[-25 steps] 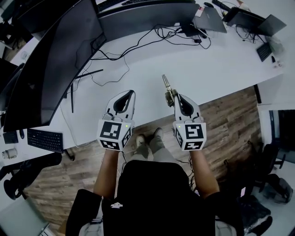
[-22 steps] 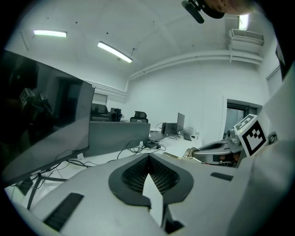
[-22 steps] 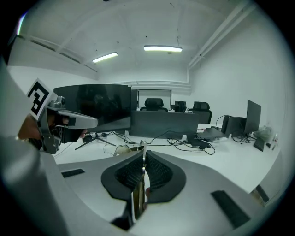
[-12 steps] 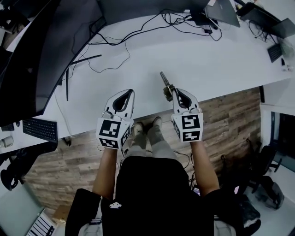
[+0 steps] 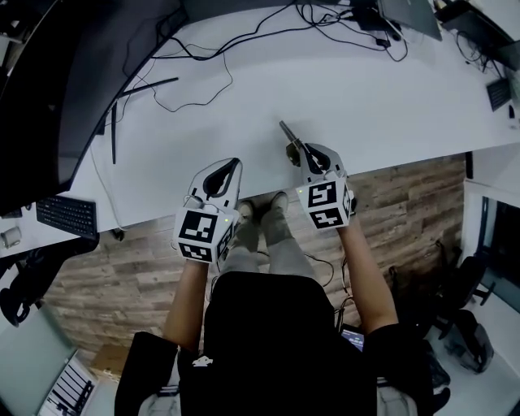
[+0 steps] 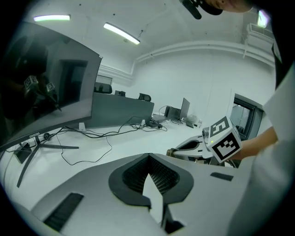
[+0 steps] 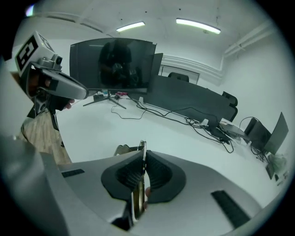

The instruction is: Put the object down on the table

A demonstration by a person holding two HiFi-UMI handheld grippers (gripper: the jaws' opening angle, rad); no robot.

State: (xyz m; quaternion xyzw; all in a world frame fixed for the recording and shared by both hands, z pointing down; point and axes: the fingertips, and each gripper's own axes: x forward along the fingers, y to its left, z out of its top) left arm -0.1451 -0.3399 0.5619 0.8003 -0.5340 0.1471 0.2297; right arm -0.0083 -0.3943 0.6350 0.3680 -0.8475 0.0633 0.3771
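My right gripper (image 5: 304,151) is shut on a thin metal tool with a brass-coloured end (image 5: 288,136). The tool sticks out past the jaws to the upper left, over the near edge of the white table (image 5: 366,89). In the right gripper view its narrow edge (image 7: 142,154) is pinched between the black pads and its end (image 7: 122,150) shows beyond them. My left gripper (image 5: 234,164) hangs beside it at the table's front edge, tips together with nothing in them. The left gripper view shows those tips (image 6: 148,156) and the right gripper (image 6: 203,146) off to the side.
A large dark curved monitor (image 5: 57,97) stands on the left of the table, with black cables (image 5: 195,89) trailing across it. Laptops (image 5: 410,12) sit at the far right, a keyboard (image 5: 67,215) on a lower desk at left. The person's feet (image 5: 260,215) rest on wooden floor.
Both grippers have sunk toward the table's front edge. The right one has rolled, and the tool now lies lower and closer to the tabletop.
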